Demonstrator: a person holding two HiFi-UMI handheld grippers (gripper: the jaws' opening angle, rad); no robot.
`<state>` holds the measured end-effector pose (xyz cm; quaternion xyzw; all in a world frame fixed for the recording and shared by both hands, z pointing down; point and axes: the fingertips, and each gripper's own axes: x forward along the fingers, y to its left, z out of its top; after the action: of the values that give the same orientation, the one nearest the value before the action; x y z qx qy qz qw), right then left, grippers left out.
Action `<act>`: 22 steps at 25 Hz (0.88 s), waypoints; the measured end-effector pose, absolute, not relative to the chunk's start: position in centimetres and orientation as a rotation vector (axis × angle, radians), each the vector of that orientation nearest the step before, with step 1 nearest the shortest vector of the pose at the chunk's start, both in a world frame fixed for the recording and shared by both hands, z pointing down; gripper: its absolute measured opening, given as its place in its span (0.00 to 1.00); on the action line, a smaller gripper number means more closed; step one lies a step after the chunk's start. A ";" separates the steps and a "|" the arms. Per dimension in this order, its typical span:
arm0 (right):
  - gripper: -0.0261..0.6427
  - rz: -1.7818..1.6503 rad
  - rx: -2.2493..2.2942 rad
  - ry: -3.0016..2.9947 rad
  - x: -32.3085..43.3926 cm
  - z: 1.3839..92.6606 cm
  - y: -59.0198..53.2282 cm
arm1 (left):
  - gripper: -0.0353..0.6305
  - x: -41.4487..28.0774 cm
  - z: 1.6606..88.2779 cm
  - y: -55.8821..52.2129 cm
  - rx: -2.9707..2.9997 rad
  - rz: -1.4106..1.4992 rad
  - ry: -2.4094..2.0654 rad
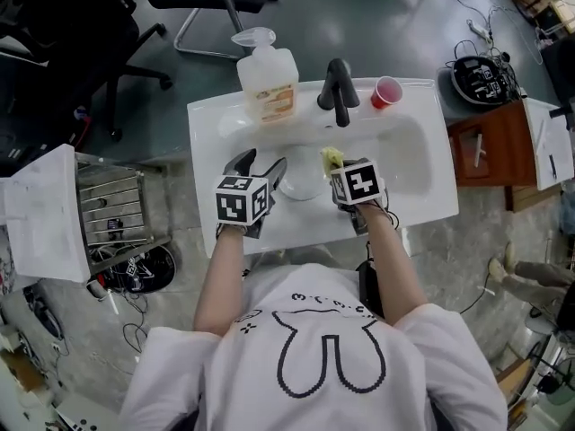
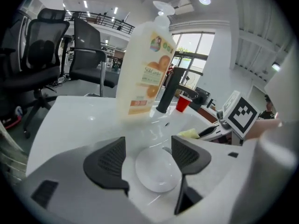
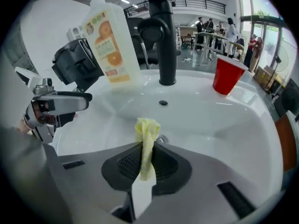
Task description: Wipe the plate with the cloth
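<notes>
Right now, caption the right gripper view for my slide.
Right hand-held gripper pinching a yellow cloth over the white sink basin.

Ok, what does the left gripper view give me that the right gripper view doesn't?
Left gripper view only: the white plate lying in the sink, framed by the left gripper's open fingers. Right gripper view only: the right gripper's fingers shut on the yellow cloth, seen close up. Both: the soap bottle, black faucet and red cup.
</notes>
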<state>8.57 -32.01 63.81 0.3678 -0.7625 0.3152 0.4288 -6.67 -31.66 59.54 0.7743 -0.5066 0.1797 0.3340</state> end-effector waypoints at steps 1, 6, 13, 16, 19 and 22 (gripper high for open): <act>0.11 0.799 0.893 -1.879 8.5 64.6 -32.1 | 0.52 -6.8 60.2 -31.7 1.992 0.473 -1.317; 0.11 0.827 0.773 -1.805 7.6 68.5 -31.8 | 0.52 -6.9 62.9 -31.2 1.855 0.481 -1.256; 0.11 0.708 0.663 -1.753 6.9 72.1 -31.5 | 0.51 -6.1 65.2 -30.9 1.738 0.398 -1.150; 0.11 0.710 0.633 -1.747 6.8 72.9 -31.0 | 0.51 -5.9 66.0 -30.8 1.647 0.321 -1.111; 0.11 0.669 0.651 -1.750 7.2 73.3 -31.6 | 0.48 -5.9 67.1 -30.4 1.559 0.267 -1.083; 0.11 0.707 0.650 -1.738 7.3 73.6 -31.4 | 0.47 -5.9 68.4 -29.9 1.486 0.245 -1.064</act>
<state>7.32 -31.41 73.55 0.2740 -0.7332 0.2981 0.5463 -5.86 -29.87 68.41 0.6420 -0.4596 0.1058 0.6045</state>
